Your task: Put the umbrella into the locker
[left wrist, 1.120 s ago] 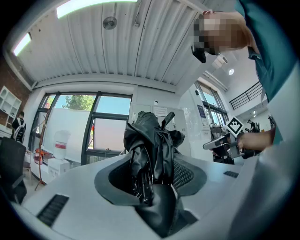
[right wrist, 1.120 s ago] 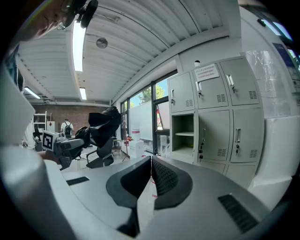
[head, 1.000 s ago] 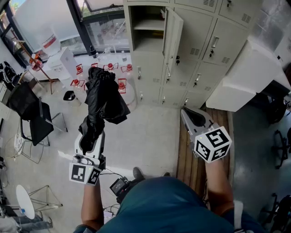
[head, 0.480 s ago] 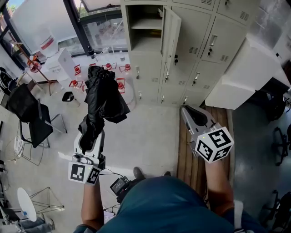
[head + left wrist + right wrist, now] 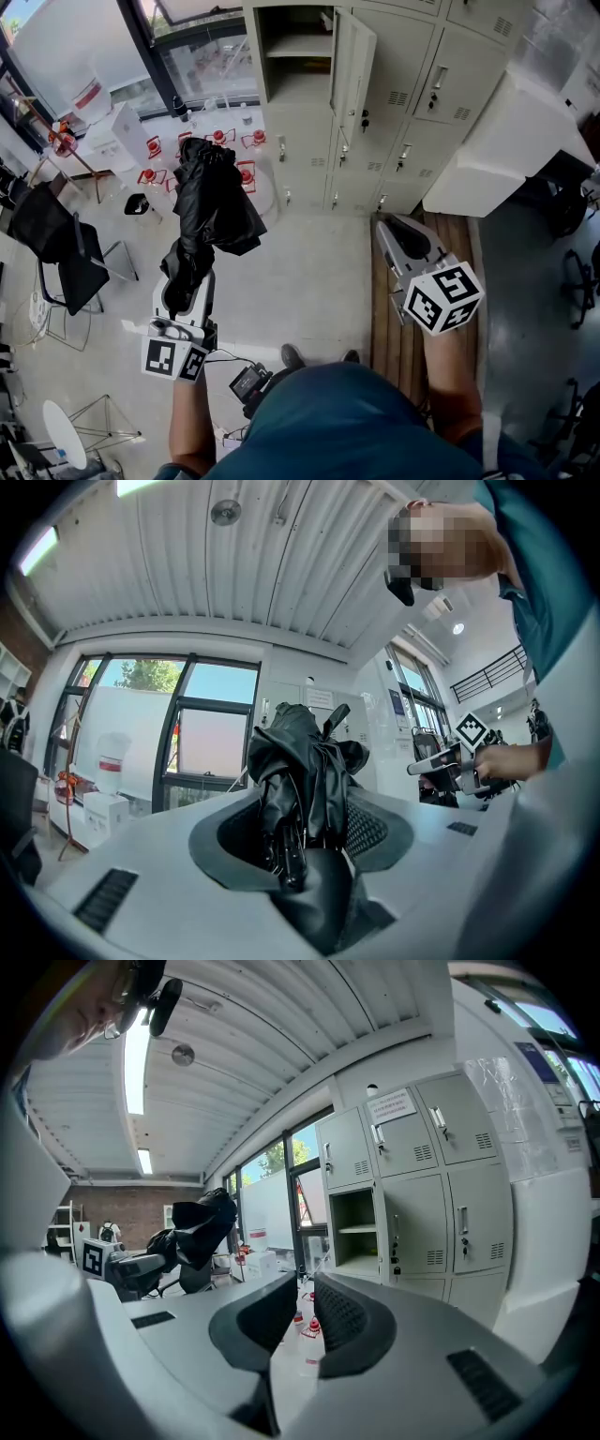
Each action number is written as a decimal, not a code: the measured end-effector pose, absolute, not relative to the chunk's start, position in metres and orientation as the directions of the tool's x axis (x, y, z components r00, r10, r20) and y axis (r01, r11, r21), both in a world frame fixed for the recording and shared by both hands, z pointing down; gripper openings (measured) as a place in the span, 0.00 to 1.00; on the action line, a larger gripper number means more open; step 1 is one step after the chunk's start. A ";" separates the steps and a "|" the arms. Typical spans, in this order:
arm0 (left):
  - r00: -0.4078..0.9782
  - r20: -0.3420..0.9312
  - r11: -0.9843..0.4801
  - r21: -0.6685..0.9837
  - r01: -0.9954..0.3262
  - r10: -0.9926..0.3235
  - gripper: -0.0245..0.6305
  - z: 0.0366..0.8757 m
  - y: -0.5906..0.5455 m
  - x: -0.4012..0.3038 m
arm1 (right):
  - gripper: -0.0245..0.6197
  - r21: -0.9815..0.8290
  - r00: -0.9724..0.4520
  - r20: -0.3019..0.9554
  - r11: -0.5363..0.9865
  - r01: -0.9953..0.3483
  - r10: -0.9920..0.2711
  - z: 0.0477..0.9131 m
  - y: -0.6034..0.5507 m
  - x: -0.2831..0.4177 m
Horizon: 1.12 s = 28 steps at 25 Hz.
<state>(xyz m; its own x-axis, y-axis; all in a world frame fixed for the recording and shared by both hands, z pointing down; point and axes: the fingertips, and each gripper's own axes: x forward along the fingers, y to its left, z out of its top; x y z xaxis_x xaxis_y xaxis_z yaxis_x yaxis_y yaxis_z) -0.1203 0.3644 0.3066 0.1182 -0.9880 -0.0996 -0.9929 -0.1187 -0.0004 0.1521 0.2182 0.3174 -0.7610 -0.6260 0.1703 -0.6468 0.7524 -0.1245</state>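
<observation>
A folded black umbrella [image 5: 214, 202] sticks out forward from my left gripper [image 5: 184, 281], which is shut on its lower end. In the left gripper view the umbrella [image 5: 298, 761] fills the space between the pads of that gripper [image 5: 309, 810]. The grey locker bank stands ahead, with one upper compartment [image 5: 298, 52] open and its door [image 5: 352, 66] swung right. My right gripper [image 5: 401, 236] is held over the wooden slats, apart from the umbrella. Its jaws [image 5: 302, 1302] stand a narrow gap apart with nothing between them. The open locker [image 5: 356, 1232] shows beyond them.
A white cabinet [image 5: 497, 150] juts out at the right beside the lockers. Wooden slats [image 5: 389, 328] run under my right arm. Red-capped bottles [image 5: 220, 150] stand on the floor by the window, and a black chair [image 5: 66, 248] is at the left.
The person has edged a little toward the lockers, so the room has slid in the view. Both grippers keep their pose and the umbrella stays gripped.
</observation>
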 end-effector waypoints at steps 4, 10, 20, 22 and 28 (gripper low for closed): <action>0.129 -0.092 -0.130 0.003 -0.991 -0.987 0.36 0.305 0.358 -0.144 | 0.11 -0.126 -0.746 0.173 0.737 -0.664 -0.643 0.314 0.213 0.134; 0.156 -0.091 -0.157 0.006 -0.988 -0.984 0.36 0.304 0.346 -0.180 | 0.11 -0.123 -0.724 0.174 0.715 -0.688 -0.667 0.311 0.207 0.102; 0.198 -0.102 -0.201 0.020 -0.979 -0.975 0.36 0.318 0.336 -0.203 | 0.11 -0.114 -0.691 0.179 0.683 -0.722 -0.700 0.326 0.208 0.086; 0.198 -0.102 -0.202 0.024 -0.979 -0.975 0.36 0.321 0.334 -0.207 | 0.11 -0.113 -0.687 0.184 0.679 -0.725 -0.703 0.328 0.205 0.084; 0.173 -0.083 -0.176 0.036 -0.984 -0.981 0.36 0.320 0.303 -0.203 | 0.11 -0.127 -0.707 0.200 0.698 -0.705 -0.678 0.329 0.164 0.081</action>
